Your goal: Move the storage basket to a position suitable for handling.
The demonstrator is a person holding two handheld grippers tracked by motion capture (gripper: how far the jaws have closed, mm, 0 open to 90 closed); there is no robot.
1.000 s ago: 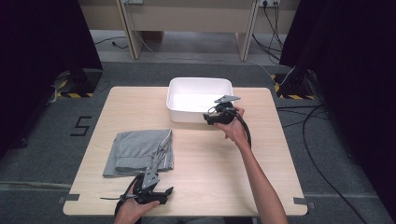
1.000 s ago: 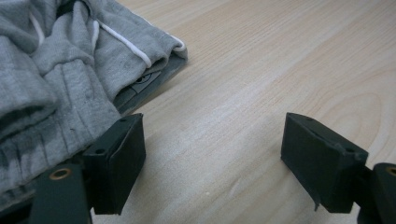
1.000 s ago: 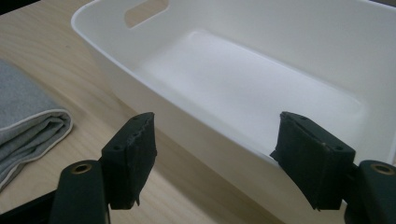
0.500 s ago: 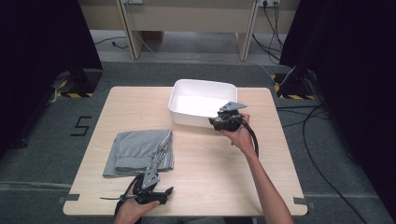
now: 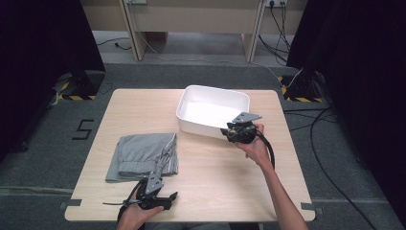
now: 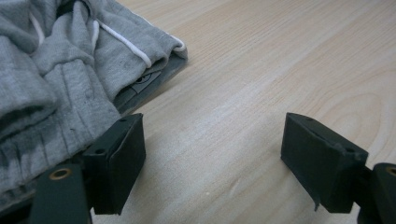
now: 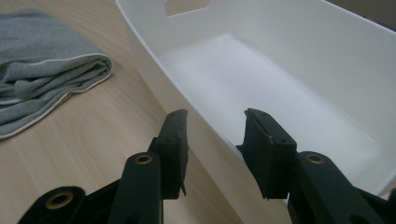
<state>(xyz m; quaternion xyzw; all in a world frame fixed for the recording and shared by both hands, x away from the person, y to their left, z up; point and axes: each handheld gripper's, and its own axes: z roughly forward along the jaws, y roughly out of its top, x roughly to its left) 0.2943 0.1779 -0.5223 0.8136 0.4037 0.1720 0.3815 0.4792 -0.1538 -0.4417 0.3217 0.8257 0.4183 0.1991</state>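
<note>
A: Where is the white tub (image 5: pixel 213 112) sitting, and what is happening to it?

B: It is sitting empty toward the far side of the table (image 5: pixel 215 177). The right gripper (image 5: pixel 229 134) is straddling the tub's near wall at its right corner, one jaw outside and one inside. Its jaws have just been closing, with the wall between them, but a gap is still showing on each side, so they are not pinching yet.

A: And away from the tub?

B: The folded grey trousers (image 5: pixel 143 155) are lying well apart from the tub, to its near left. The left gripper (image 6: pixel 212 158) is resting just beside the trousers' near edge, jaws spread wide over bare wood.

A: Which step is this?

B: Probably taking hold of the tub. The next move is calling for the jaws to finish closing on the wall before any pull or lift.
</note>
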